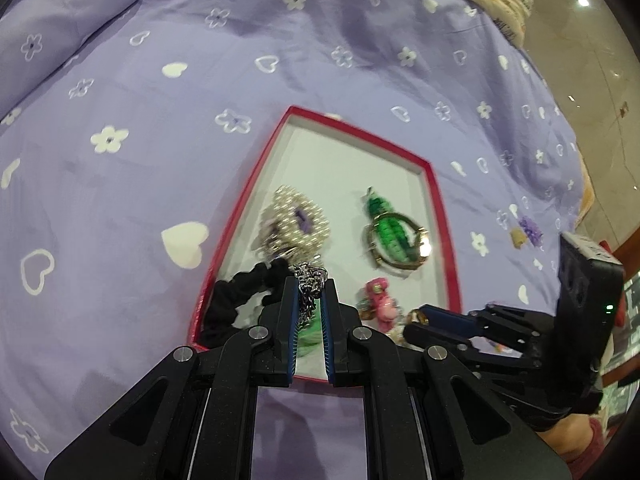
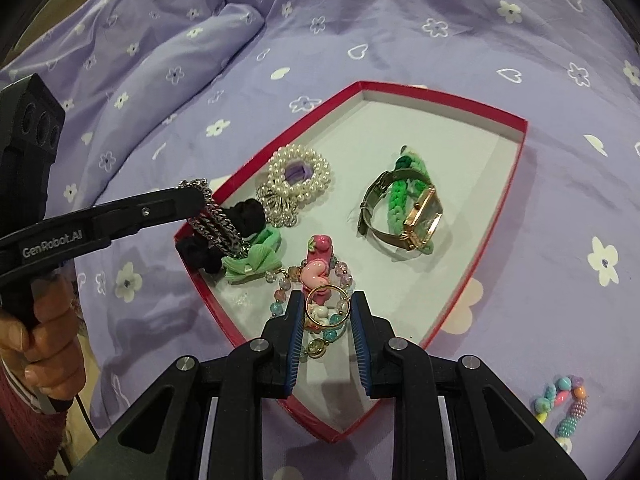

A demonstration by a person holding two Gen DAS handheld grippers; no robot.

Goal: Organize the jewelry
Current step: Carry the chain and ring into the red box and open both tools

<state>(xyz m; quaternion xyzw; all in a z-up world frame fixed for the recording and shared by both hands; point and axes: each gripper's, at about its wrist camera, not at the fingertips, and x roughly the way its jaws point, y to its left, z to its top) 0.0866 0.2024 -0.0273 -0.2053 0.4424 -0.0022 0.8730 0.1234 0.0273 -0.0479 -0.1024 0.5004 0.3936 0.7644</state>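
Over a purple bedsheet (image 2: 400,20) and red tray (image 2: 516,148), a silver chain (image 1: 310,286) is pinched in the nearly closed left gripper (image 1: 311,300); a gold ring (image 2: 328,305) is clamped between the right gripper (image 2: 327,312) fingertips.

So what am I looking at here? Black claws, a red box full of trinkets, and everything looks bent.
There is no robot: a person holds a hand-held gripper in each hand. Each gripper carries a wide-angle camera looking along its jaws, which bends the pictures. One picture comes from the left gripper, the other from the right gripper.

On a purple bedspread lies a shallow red box. In it are a pearl hair tie, a gold watch, a green braided band, a black scrunchie, a green bow and a pink charm with beads.

The left gripper pinches a silver chain; the right holds a gold ring. More beads lie outside the box.
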